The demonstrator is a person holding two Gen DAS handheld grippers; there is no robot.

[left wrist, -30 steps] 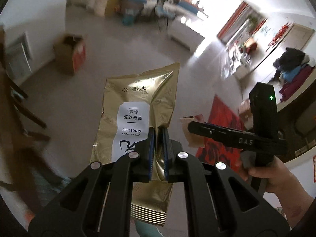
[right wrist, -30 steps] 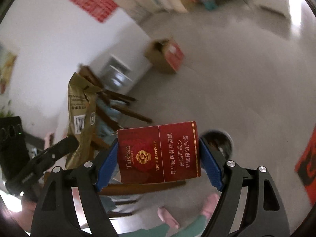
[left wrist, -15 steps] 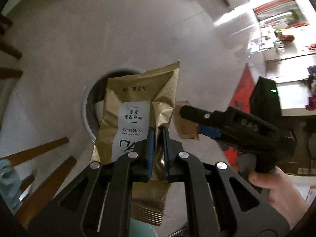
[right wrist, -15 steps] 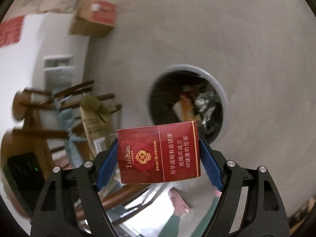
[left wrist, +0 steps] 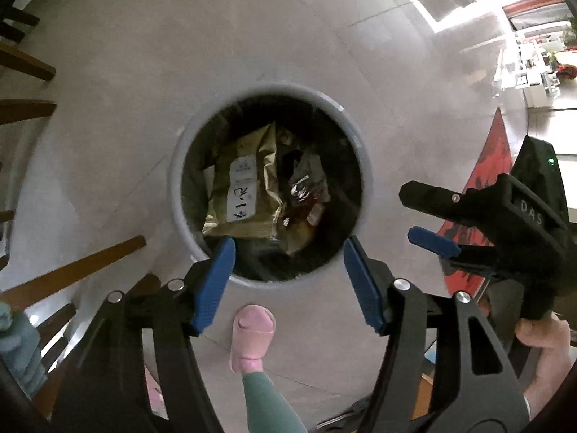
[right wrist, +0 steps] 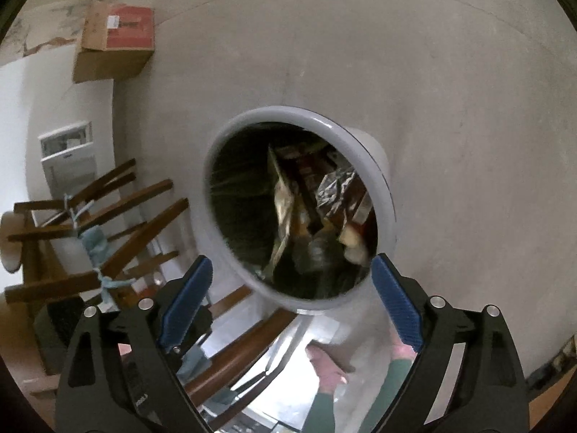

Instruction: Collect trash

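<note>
A round grey trash bin (left wrist: 355,130) stands on the floor below both grippers; it also shows in the right wrist view (right wrist: 386,180). The gold snack bag (left wrist: 245,187) lies inside it among other wrappers, seen edge-on in the right wrist view (right wrist: 285,198). My left gripper (left wrist: 288,274) is open and empty above the bin's near rim. My right gripper (right wrist: 292,296) is open and empty above the bin; it also shows at the right of the left wrist view (left wrist: 418,213). The red cigarette pack is not clearly distinguishable among the trash.
Wooden chair legs (right wrist: 119,223) stand left of the bin. A cardboard box (right wrist: 111,43) sits by the wall. A red mat (left wrist: 483,187) lies to the right. The person's pink slipper (left wrist: 252,335) is just below the bin.
Both grippers opened over the bin. The gold bag dropped from the left gripper into the bin, and the red cigarette pack left the right gripper.
</note>
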